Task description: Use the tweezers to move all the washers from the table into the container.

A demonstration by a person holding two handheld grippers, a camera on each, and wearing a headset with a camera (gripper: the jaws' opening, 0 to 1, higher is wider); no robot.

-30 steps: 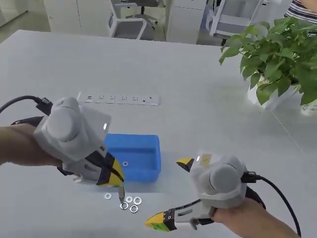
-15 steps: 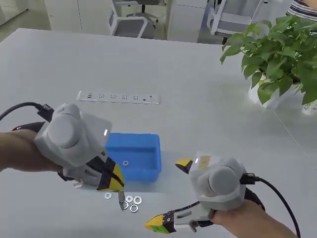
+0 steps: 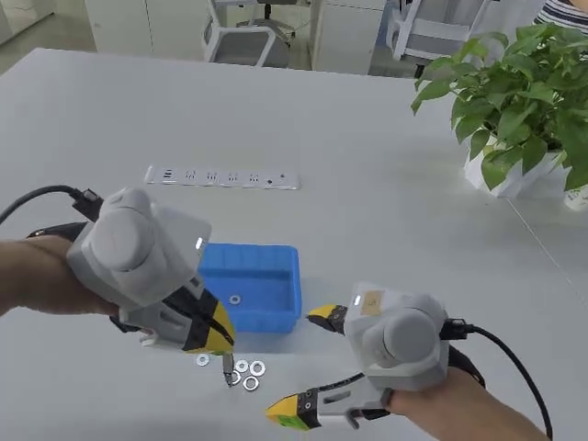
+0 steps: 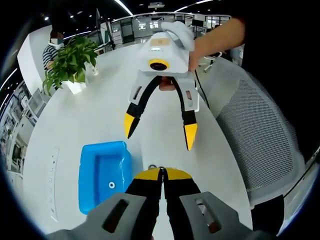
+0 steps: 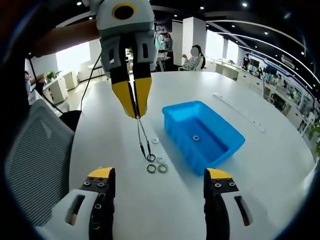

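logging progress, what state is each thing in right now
left tongs: shut on the tweezers
right tongs: open, holding nothing
tweezers: tips down at the loose washers
loose washers: flat on the table, beside the container
container: upright, open top, one washer inside

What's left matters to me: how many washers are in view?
6. One washer lies in the blue container. Five lie on the table: one apart, one at the tweezers tips, three clustered beside it. The left gripper may hide others.
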